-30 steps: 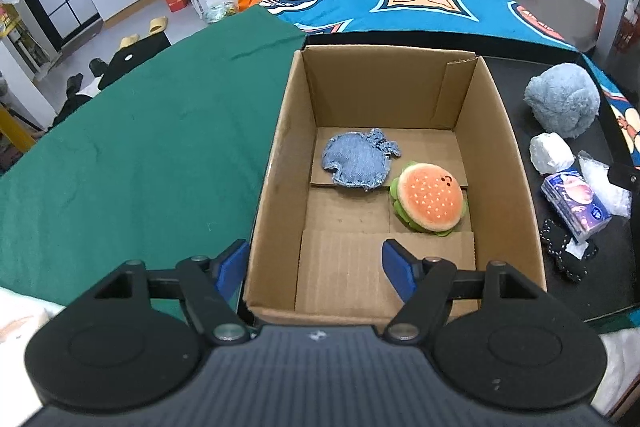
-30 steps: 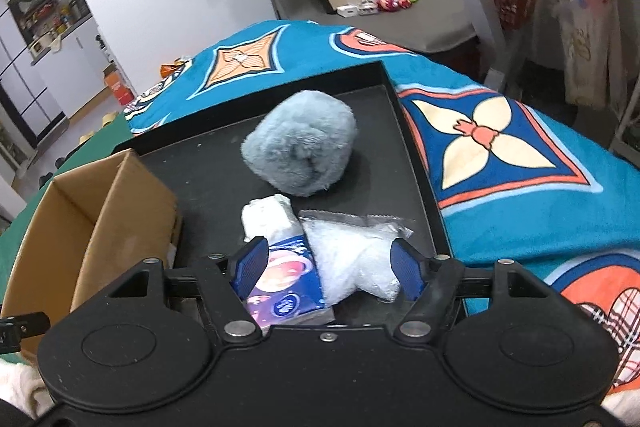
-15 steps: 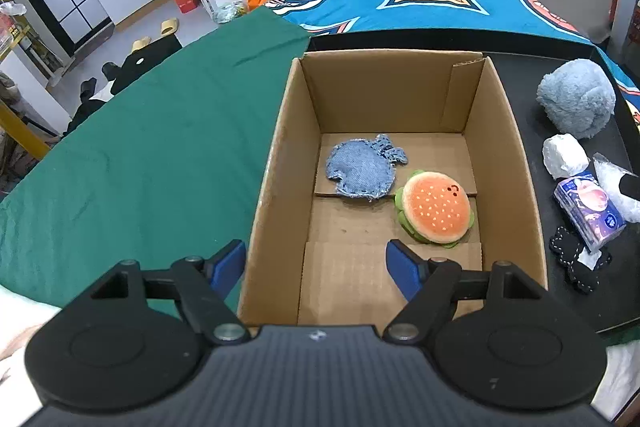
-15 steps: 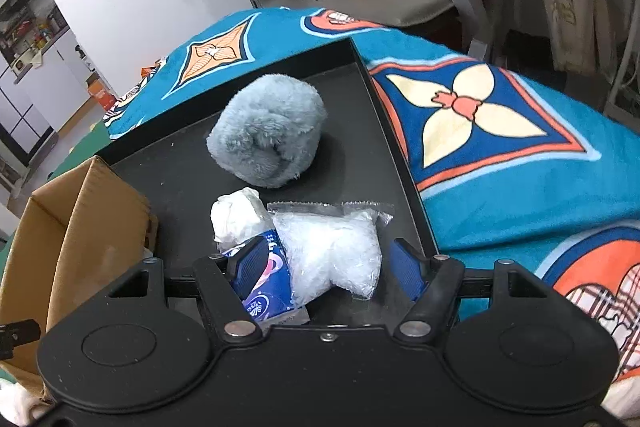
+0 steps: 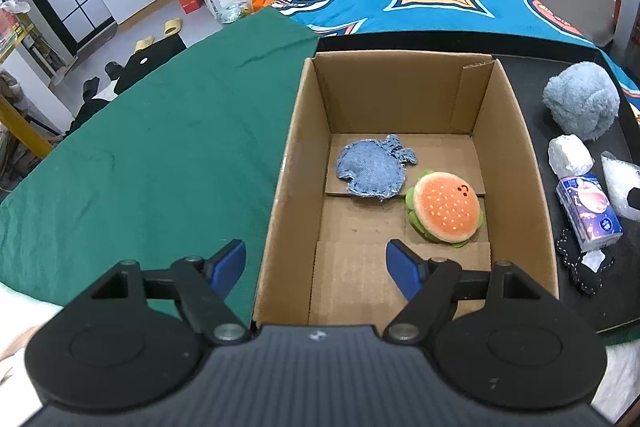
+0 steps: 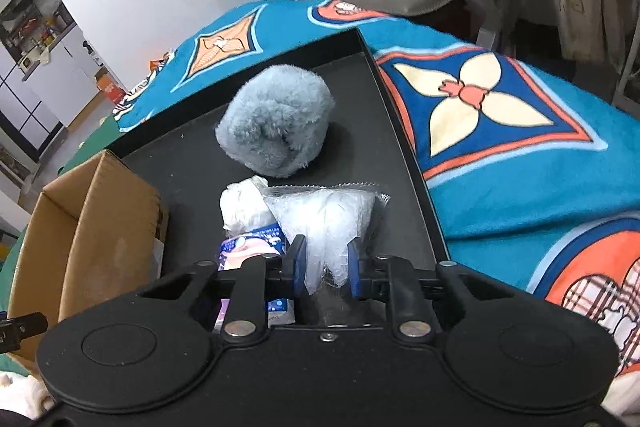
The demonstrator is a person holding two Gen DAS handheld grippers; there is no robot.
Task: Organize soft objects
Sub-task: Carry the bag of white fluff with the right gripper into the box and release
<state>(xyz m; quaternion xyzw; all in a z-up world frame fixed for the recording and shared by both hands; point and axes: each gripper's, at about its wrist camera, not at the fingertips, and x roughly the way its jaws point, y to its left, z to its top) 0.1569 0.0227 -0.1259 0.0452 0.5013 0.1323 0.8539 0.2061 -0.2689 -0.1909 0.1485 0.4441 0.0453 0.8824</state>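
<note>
The right hand-held gripper (image 6: 326, 269) is closing its jaws on a clear plastic bag of white fluff (image 6: 328, 223); the bag's near end sits pinched between the blue pads and bulges out ahead of them. The bag lies on a black tray (image 6: 192, 167), near the tray's right edge. Just to its left, touching or nearly so, is a crumpled white wad (image 6: 242, 205), and in front of that a tissue pack with a purple and pink print (image 6: 250, 247), partly hidden behind the gripper's left finger. Farther back, toward the middle of the tray, stands a fluffy grey-blue ball (image 6: 276, 125), apart from the rest.

The left hand-held gripper (image 5: 316, 265) hangs with its jaws wide and nothing between them, over the near left corner of an open cardboard box (image 5: 516, 163). On the box floor lie a denim patch shaped like an apple (image 5: 372, 173) and, just right of it and nearer, a plush burger (image 5: 444, 209); the two look to touch at one edge, though the angle makes this uncertain. The box stands at the left edge of the tray. A dark beaded piece (image 5: 580, 261) lies on the tray near its front edge, beside the tissue pack. Left of the box spreads a green cloth (image 5: 160, 155), and behind the tray a blue patterned blanket (image 6: 500, 131).
</note>
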